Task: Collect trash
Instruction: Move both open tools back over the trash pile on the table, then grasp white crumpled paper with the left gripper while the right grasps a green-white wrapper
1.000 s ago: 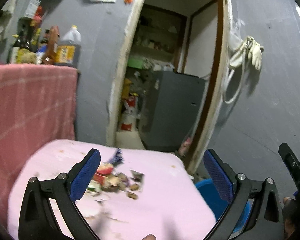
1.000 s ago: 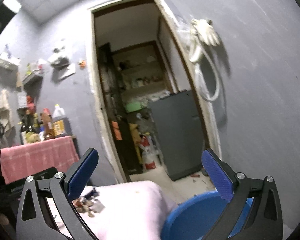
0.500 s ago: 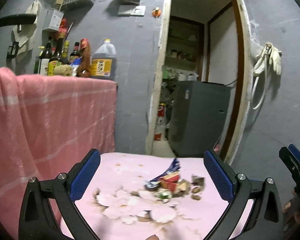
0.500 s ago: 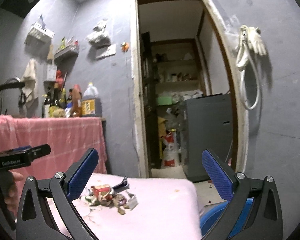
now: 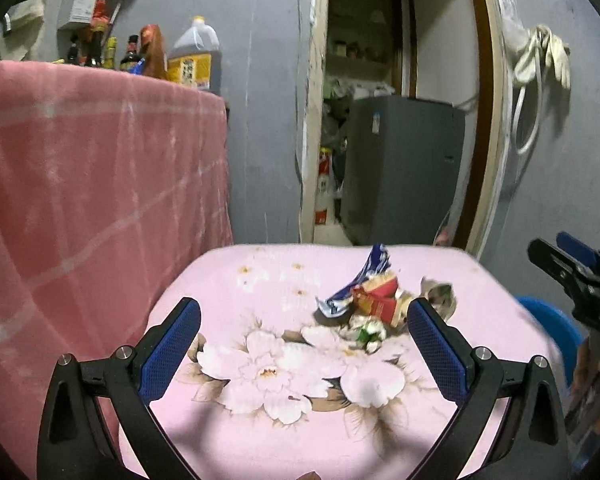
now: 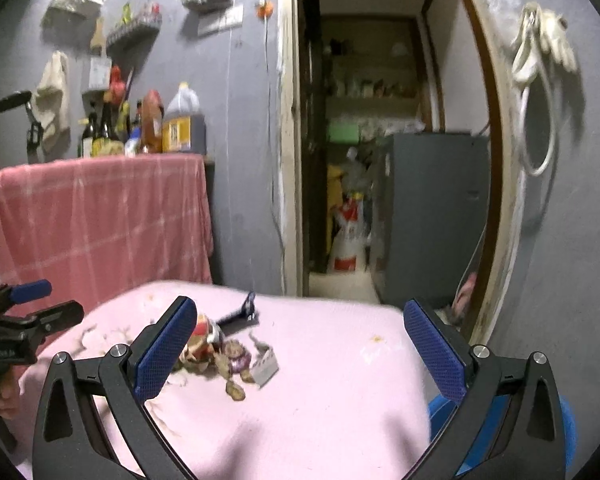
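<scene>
Both claws stood wide apart and held nothing. The left claw point(image 5: 303, 350) hovered low over the pink flowered cloth point(image 5: 260, 432) that covered the bench, its right pad just beside the trash pile point(image 5: 374, 304), which sat on the cloth toward the far right. The right claw point(image 6: 300, 354) hung over the same cloth from the other side, with the pile just beyond its left pad.

The pile was a loose mix: a blue wrapper point(image 5: 370, 280) standing up, a red carton point(image 5: 376, 298) under it, crumpled foil and small brown scraps point(image 6: 236, 388) lying apart from the rest. A single pinch would likely have caught only one piece and scattered the crumbs. The thin wrapper could have slipped out of the pads if gripped by its edge. A pad driven too low might have snagged the soft cloth and dragged everything along.

A blue bin point(image 6: 564, 432) sat low beside the bench's right edge, partly hidden behind the right claw. Anything knocked off on that side might have missed its rim and landed on the floor. With both claws converging on one small heap, they could also have collided.
</scene>
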Demonstrator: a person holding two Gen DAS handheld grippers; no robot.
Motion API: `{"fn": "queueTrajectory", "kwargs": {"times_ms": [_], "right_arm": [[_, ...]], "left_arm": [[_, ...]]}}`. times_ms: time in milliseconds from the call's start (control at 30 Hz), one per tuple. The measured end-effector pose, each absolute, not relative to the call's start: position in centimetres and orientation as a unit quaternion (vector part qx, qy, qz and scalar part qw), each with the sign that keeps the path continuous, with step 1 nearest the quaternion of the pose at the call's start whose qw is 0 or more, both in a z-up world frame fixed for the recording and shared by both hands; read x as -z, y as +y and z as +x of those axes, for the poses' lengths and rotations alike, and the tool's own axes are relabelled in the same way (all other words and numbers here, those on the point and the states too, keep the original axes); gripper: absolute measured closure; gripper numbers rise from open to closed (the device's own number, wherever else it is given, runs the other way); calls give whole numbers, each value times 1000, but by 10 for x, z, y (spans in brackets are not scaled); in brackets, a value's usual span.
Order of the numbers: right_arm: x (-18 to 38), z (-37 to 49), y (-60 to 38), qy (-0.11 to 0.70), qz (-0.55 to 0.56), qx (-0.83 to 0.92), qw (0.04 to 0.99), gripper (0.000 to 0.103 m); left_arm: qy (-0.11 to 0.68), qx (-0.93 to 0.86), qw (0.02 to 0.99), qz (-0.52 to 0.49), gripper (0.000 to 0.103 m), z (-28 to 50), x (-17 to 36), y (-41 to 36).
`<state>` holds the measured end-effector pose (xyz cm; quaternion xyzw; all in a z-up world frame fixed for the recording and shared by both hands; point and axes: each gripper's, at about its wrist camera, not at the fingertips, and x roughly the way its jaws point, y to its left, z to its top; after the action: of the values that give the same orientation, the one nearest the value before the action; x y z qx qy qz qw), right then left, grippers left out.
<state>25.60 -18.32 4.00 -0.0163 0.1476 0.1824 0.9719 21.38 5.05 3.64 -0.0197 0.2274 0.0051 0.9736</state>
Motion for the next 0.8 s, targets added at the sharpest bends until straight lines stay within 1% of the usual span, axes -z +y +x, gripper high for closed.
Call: {"fn": "queueTrajectory", "kwargs": {"times_ms": [133,167,233,300,400,467,500,567,600,633,667,700,767,800], "right_arm": [[-28,276,-177,194,-14,-194,962,0],[-25,281,-175,206,-14,-199,958,2],[-17,290,-170,229,-19,-210,950,9],[-9,299,-165,251,-24,-221,942,22],[1,310,-161,284,-26,-232,930,29],[4,316,-161,300,-21,-238,924,34],[5,318,-161,306,-17,-240,921,37],[7,324,-163,318,-6,-246,915,38],[8,326,-164,323,-3,-248,913,38],[9,329,-164,329,1,-251,910,39],[10,331,-164,333,3,-254,908,44],[11,333,-164,338,4,-256,906,51],[14,338,-161,351,4,-261,899,54],[16,340,-160,357,4,-263,896,56]], "left_arm": [[256,9,967,-13,2,228,-25,49],[265,13,964,-14,2,233,-22,49],[283,23,959,-18,2,240,-18,49],[298,31,954,-22,2,247,-14,50],[313,45,948,-28,4,256,-9,49],[322,55,944,-32,13,261,-8,47],[329,60,942,-34,15,264,-6,46],[346,76,934,-43,28,272,-3,45],[352,82,931,-45,32,275,-2,44],[359,88,928,-46,37,279,-1,43],[364,95,925,-45,42,282,1,41],[368,99,923,-45,45,284,1,39],[375,108,920,-45,54,287,2,37],[377,111,918,-47,56,289,3,36]]}}
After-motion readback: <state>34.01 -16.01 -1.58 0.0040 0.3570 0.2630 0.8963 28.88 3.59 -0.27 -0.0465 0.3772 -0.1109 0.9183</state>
